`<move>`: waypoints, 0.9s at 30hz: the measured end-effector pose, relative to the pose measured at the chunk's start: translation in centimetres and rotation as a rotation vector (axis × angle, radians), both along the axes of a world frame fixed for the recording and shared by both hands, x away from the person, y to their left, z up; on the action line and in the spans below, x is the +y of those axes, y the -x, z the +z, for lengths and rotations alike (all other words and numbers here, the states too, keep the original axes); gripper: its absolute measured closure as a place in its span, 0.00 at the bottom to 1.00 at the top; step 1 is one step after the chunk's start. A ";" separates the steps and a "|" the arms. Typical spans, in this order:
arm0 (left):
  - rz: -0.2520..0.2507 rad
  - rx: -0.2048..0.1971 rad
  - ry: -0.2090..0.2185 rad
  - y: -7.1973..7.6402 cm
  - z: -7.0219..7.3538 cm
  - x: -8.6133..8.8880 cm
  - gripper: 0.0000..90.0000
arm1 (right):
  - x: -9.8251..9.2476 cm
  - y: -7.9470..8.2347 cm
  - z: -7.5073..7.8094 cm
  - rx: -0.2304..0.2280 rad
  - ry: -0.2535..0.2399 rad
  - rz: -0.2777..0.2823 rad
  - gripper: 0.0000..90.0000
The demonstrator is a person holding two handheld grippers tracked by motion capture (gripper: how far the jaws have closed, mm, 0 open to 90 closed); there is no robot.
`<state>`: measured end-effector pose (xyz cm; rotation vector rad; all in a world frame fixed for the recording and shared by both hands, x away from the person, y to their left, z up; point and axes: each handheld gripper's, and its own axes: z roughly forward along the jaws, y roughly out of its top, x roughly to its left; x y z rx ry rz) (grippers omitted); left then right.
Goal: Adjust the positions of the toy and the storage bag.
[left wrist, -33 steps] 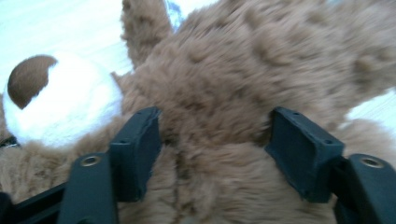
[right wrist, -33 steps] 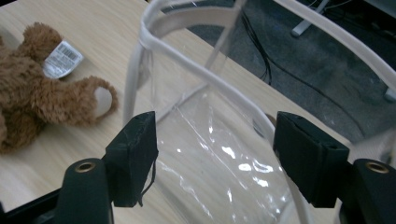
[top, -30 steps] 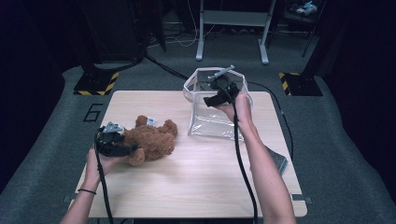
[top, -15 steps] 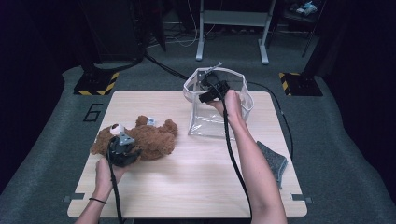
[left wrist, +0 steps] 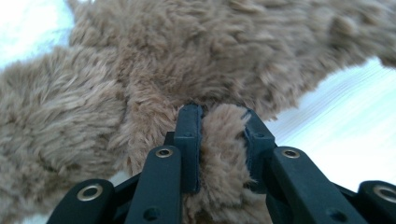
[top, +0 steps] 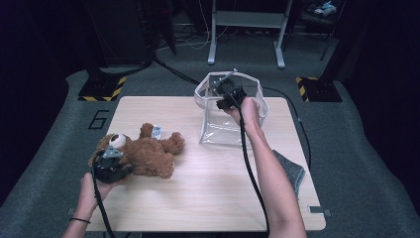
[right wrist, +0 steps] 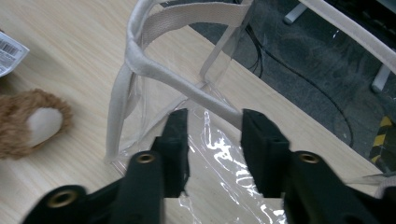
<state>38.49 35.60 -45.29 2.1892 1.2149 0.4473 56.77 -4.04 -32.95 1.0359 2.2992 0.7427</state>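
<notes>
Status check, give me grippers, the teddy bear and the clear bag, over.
Left gripper shut on teddy bear, jaws just closed on a tuft of fur. Right gripper at clear bag rim, jaws closing, rim between them, not clamped. Table between bear and bag unobstructed.

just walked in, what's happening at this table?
A person works two handheld grippers at a wooden table. The left gripper, jaws just closing, is clamped on a limb of the brown teddy bear lying on the table's left side. The right gripper reaches over the rim of the clear plastic bag standing upright at the far side; whether it pinches the bag is unclear.
</notes>
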 end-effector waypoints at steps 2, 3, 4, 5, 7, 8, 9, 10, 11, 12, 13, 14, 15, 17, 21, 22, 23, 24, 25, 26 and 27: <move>0.012 0.004 -0.003 0.0 0.0 0.7 0.76 | 0.1 0.2 0.0 0.018 -0.013 0.003 0.88; 0.021 0.012 0.001 0.1 0.1 0.9 0.74 | 0.1 0.2 0.0 0.014 -0.011 0.017 0.94; 0.041 0.016 0.015 0.1 0.2 1.1 0.69 | 0.2 0.3 0.0 0.012 -0.014 0.013 0.99; 0.042 0.025 0.017 0.1 0.3 1.3 0.65 | 0.2 0.4 0.0 0.015 -0.017 0.021 1.00; 0.070 0.028 0.036 0.0 0.6 1.5 0.53 | 0.2 0.5 0.1 0.001 -0.013 0.049 1.00; 0.092 0.024 0.071 0.0 0.8 1.5 0.48 | 0.2 0.7 0.1 0.002 -0.024 0.047 1.00; 0.110 0.023 0.101 0.0 1.1 1.5 0.46 | 0.2 0.8 0.2 -0.005 -0.026 0.055 1.00; 0.118 0.015 0.096 -0.1 1.4 1.6 0.41 | 0.3 1.1 0.3 0.007 -0.032 0.045 1.00; 0.131 0.005 0.095 -0.2 1.8 1.5 0.35 | 0.3 1.1 0.3 -0.011 -0.022 0.064 1.00; 0.142 0.002 0.099 -0.3 2.2 1.6 0.30 | 0.3 1.2 0.4 -0.020 -0.014 0.070 0.95; 0.156 0.002 0.094 -0.5 2.5 1.6 0.28 | 0.2 1.2 0.4 -0.027 -0.030 0.063 0.88; 0.180 -0.005 0.116 -0.7 2.7 1.4 0.25 | 0.1 1.2 0.5 -0.020 -0.035 0.042 0.75; 0.183 0.000 0.122 -1.0 3.0 1.4 0.22 | -0.1 1.0 0.6 -0.024 -0.040 0.029 0.71; 0.199 0.005 0.127 -1.6 3.4 1.2 0.19 | -0.5 0.6 0.7 -0.027 -0.057 0.009 0.57; 0.215 0.051 0.143 -3.3 3.3 0.6 0.16 | -0.7 0.0 0.5 -0.026 -0.091 0.000 0.38; 0.212 0.079 0.127 -3.7 3.1 0.4 0.16 | -0.5 -0.1 0.4 -0.012 -0.095 0.003 0.36; 0.222 0.102 0.123 -4.0 2.8 0.2 0.15 | -0.2 -0.2 0.3 0.008 -0.092 0.007 0.36; 0.206 0.137 0.119 -4.3 2.4 0.2 0.15 | 0.1 -0.4 0.2 0.001 -0.084 0.015 0.36; 0.207 0.153 0.118 -4.5 1.9 0.1 0.15 | 0.5 -0.5 0.2 0.014 -0.087 0.016 0.37; 0.206 0.163 0.127 -4.7 1.5 0.2 0.15 | 0.9 -0.6 0.1 0.017 -0.078 0.022 0.38; 0.206 0.163 0.127 -4.7 1.5 0.2 0.15 | 1.2 -0.7 0.1 0.015 -0.059 0.025 0.41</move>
